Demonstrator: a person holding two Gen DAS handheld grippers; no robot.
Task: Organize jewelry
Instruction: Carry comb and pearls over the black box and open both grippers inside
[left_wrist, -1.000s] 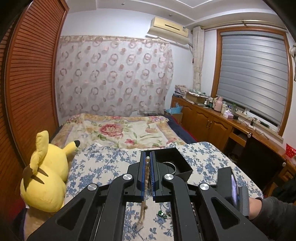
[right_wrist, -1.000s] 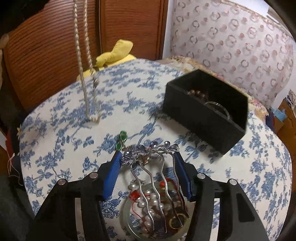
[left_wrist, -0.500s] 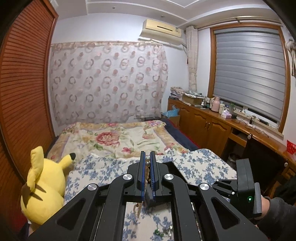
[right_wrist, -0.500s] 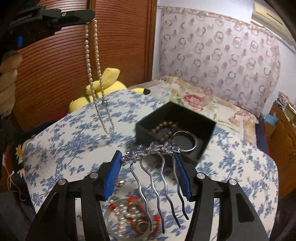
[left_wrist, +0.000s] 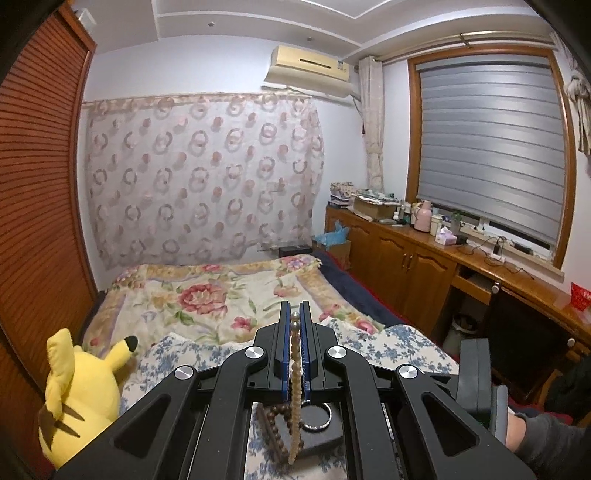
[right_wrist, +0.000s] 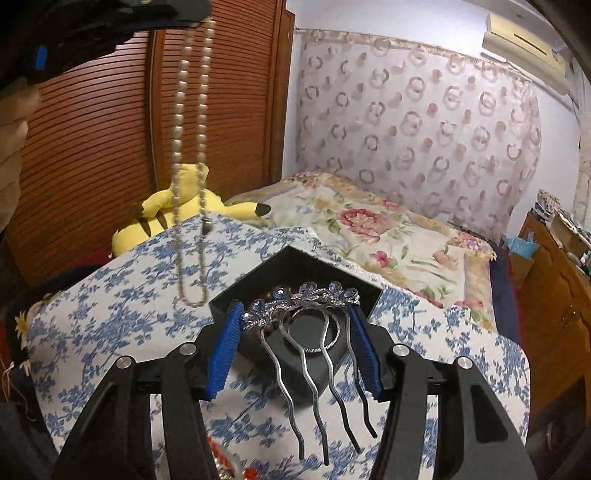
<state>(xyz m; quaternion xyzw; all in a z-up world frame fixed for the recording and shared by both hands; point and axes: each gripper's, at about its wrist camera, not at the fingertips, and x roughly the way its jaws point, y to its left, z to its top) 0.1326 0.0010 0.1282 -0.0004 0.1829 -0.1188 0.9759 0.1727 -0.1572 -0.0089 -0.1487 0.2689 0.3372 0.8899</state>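
Note:
My left gripper (left_wrist: 294, 320) is shut on a pearl necklace (left_wrist: 294, 387), which hangs down between its blue pads over the black box (left_wrist: 325, 437). In the right wrist view the same pearl necklace (right_wrist: 190, 177) dangles from the left gripper (right_wrist: 192, 20) at the top left, its loop just left of the black box (right_wrist: 295, 266). My right gripper (right_wrist: 299, 314) is shut on a silver hair comb (right_wrist: 306, 306) with blue gems, held above the box, prongs pointing back toward the camera. Inside the box lie a brown bead bracelet (left_wrist: 275, 417) and a metal ring (left_wrist: 317, 417).
The box stands on a blue-flowered tablecloth (right_wrist: 110, 302). A glass dish with red-and-pearl jewelry (right_wrist: 225, 469) shows at the bottom edge. A yellow plush toy (left_wrist: 79, 391) sits at the left, with a bed (left_wrist: 221, 291) behind and wooden cabinets (left_wrist: 424, 266) at the right.
Both grippers rose. The necklace lifted off the cloth and moved right toward the box. The hair comb came up from over the glass dish to above the box.

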